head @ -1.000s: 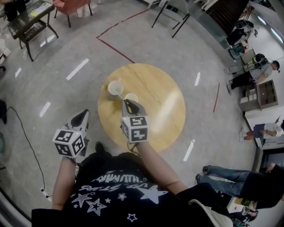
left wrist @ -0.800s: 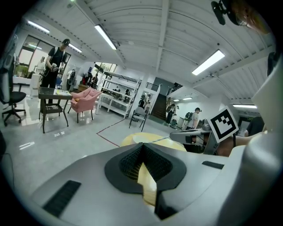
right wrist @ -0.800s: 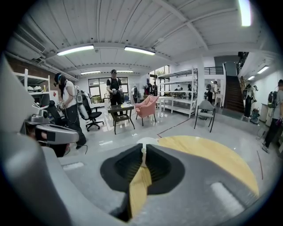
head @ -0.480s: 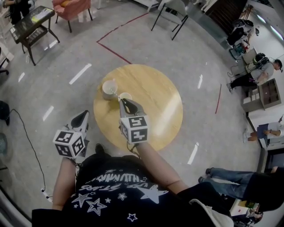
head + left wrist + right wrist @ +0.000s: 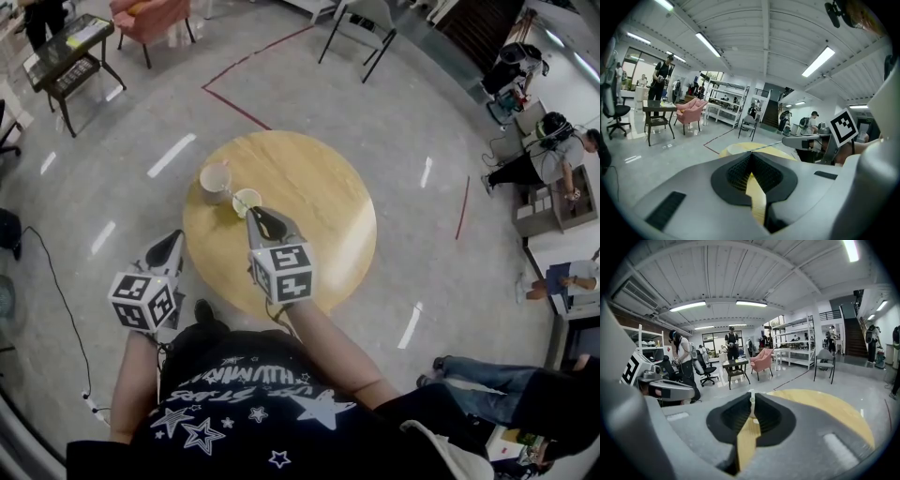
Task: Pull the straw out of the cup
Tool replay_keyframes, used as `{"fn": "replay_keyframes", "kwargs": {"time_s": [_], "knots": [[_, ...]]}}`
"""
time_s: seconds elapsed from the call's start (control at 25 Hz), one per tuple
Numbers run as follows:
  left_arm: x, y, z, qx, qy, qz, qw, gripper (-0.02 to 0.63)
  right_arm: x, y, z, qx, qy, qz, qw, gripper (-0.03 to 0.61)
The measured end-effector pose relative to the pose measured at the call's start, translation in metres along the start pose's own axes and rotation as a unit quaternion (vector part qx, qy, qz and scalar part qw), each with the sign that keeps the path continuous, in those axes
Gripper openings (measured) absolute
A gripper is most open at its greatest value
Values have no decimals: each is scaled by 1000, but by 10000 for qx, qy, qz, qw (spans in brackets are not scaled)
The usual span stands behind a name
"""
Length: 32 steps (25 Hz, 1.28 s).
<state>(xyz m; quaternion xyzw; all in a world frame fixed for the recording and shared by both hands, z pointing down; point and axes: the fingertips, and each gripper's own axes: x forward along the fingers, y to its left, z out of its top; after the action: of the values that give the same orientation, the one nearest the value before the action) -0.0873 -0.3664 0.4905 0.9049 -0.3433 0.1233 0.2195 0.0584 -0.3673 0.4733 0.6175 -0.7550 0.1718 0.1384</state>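
- The right tongs (image 5: 253, 215) reach in from the near edge of the round wooden surface (image 5: 314, 220) and tilt down toward the two cups by its left edge. That slant puts the tips at a cup's mouth and not down against its wall.
- In the right gripper view these jaws are drawn almost together. A thin whitish straw (image 5: 752, 398) is pinched upright at their very tips. The narrow gap suits so slim a thing, and a tip grip leaves most of its length free to slide out.
- The straw sits at the mouth of the nearer cup (image 5: 246, 192), which has a yellowish inside and stands just beyond the tips. From the head view I cannot tell whether the straw's lower end is inside this cup or already clear of it.
- A second, paler cup (image 5: 215, 177) stands just beside the first, closer to the left edge. Neither tongs touch it, and it seems to have no part in the pull.
- The left tongs (image 5: 175, 236) hang off the surface, out past its left edge and over the floor, well apart from both cups. In the left gripper view their jaws meet with nothing between them.
- Nothing steadies the nearer cup. My judgement is that the pull is meant for one hand, so a straight upward draw would be safest. A sideways drag could tip or shift the light cup toward its neighbour.
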Motion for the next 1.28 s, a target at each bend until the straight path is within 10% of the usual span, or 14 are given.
{"fn": "replay_keyframes", "kwargs": {"time_s": [1.28], "knots": [[-54, -215, -89, -20, -330, 498, 9982, 6, -211, -69, -72, 24, -343, 520, 9981, 21]]}}
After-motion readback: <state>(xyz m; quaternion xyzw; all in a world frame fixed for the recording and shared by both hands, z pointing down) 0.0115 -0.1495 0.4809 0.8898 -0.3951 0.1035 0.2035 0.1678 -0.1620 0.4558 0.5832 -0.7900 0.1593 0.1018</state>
